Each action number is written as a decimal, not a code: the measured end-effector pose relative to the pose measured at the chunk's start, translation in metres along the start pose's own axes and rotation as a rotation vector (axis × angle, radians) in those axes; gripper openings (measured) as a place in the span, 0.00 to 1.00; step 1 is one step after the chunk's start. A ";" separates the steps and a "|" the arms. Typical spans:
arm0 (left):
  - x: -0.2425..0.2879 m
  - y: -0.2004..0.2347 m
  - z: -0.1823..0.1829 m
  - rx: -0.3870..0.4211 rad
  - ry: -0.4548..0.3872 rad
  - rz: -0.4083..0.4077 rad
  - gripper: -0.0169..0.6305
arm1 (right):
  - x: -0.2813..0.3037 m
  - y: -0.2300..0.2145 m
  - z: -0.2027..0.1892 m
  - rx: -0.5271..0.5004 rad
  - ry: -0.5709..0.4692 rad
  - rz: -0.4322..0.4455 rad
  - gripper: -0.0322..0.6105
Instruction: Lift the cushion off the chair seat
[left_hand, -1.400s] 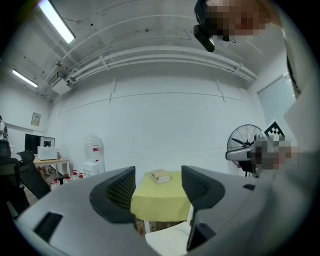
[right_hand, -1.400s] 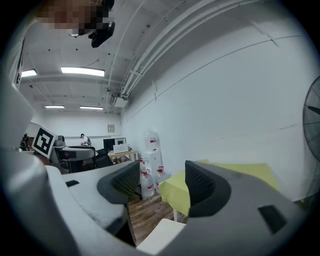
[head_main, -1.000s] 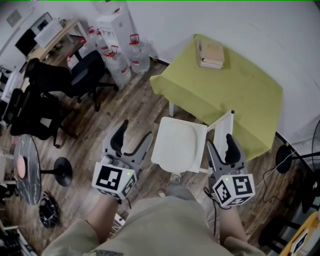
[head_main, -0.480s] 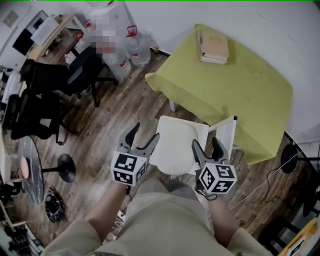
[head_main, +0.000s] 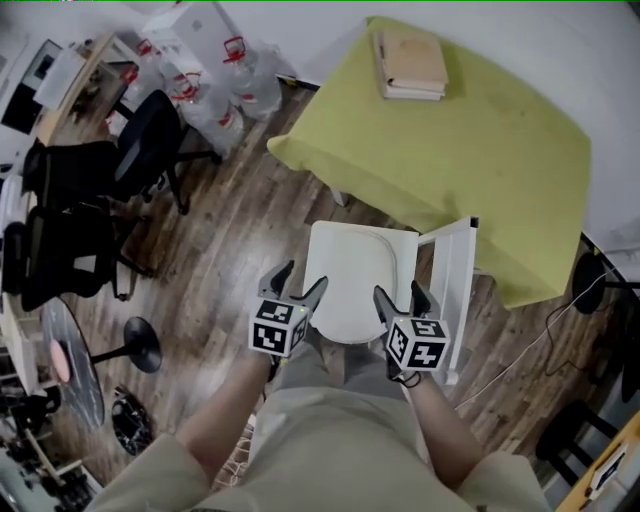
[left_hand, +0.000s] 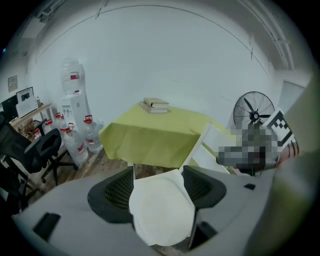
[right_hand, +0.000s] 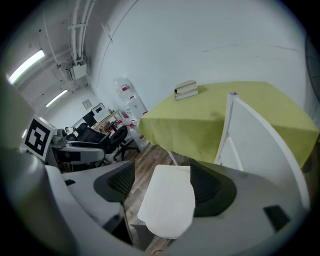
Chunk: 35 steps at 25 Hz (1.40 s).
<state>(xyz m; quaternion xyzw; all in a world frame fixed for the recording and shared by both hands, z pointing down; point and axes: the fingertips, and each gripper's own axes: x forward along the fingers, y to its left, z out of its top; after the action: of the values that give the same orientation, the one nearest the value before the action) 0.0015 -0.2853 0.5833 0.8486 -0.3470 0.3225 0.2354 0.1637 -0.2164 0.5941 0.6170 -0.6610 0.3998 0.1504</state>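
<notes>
A white cushion (head_main: 352, 272) lies on the seat of a white chair, whose back (head_main: 458, 290) stands to the right. My left gripper (head_main: 300, 282) hovers open at the cushion's near left corner. My right gripper (head_main: 399, 294) hovers open at its near right corner. Neither touches it, as far as I can see. In the left gripper view the cushion (left_hand: 161, 212) shows through the gap between the spread jaws. The right gripper view frames the cushion (right_hand: 168, 206) the same way, with the chair back (right_hand: 250, 135) to the right. Nothing is held.
A table under a yellow-green cloth (head_main: 480, 150) stands just beyond the chair, with stacked books (head_main: 410, 62) on it. Water bottles (head_main: 240, 70) and black office chairs (head_main: 100, 200) are at the left. A round table (head_main: 70, 370) stands lower left. A fan (left_hand: 254, 112) stands at the right.
Both grippers have come down and drawn closer together, from either side of the chair to the cushion's near corners. The head view has tilted further over the chair.
</notes>
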 end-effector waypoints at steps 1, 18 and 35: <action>0.007 0.003 -0.007 -0.003 0.018 -0.006 0.50 | 0.006 -0.003 -0.007 0.004 0.015 -0.012 0.58; 0.103 0.065 -0.092 -0.044 0.252 -0.177 0.50 | 0.102 -0.037 -0.091 0.078 0.165 -0.241 0.58; 0.203 0.094 -0.198 -0.085 0.392 -0.228 0.50 | 0.213 -0.095 -0.175 0.115 0.278 -0.342 0.60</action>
<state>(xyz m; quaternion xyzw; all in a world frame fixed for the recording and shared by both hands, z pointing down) -0.0325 -0.3113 0.8790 0.7926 -0.2099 0.4377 0.3689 0.1598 -0.2315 0.8851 0.6664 -0.4958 0.4869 0.2702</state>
